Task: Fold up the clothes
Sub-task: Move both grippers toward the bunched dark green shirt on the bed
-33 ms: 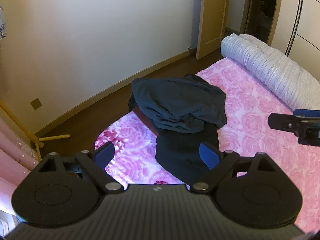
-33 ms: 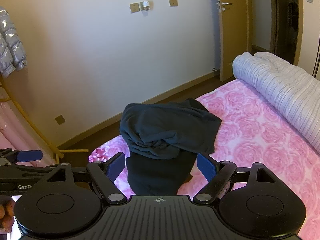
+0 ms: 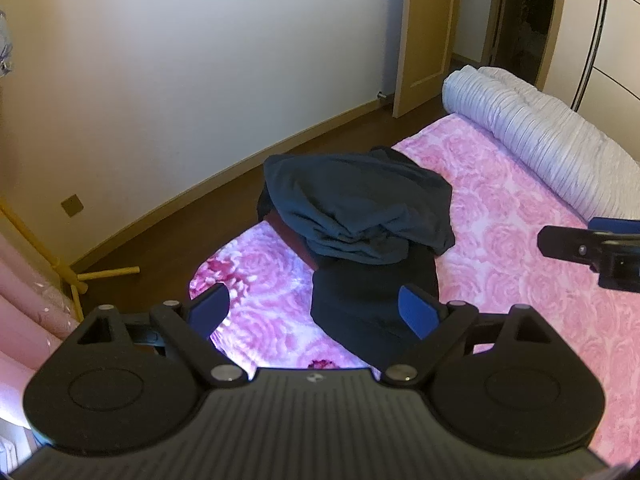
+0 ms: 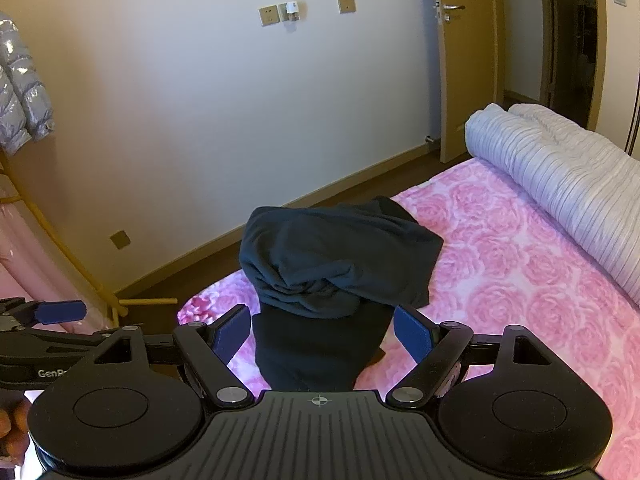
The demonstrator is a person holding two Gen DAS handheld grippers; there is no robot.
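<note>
A dark teal garment (image 3: 360,208) lies crumpled on top of a black garment (image 3: 372,304) near the corner of the pink rose-patterned bed (image 3: 520,248). The same pile shows in the right wrist view: teal (image 4: 336,256) over black (image 4: 316,348). My left gripper (image 3: 316,312) is open and empty, held above the bed just short of the black garment. My right gripper (image 4: 322,330) is open and empty, its fingers to either side of the black garment's near end, above it. The right gripper's finger shows at the right edge of the left wrist view (image 3: 588,244).
A rolled white-grey striped duvet (image 3: 540,140) lies along the far side of the bed. Brown floor (image 3: 168,248) and a white wall lie beyond the bed corner. A yellow rack (image 3: 68,272) with pink fabric stands at left. A wooden door (image 4: 464,60) stands open.
</note>
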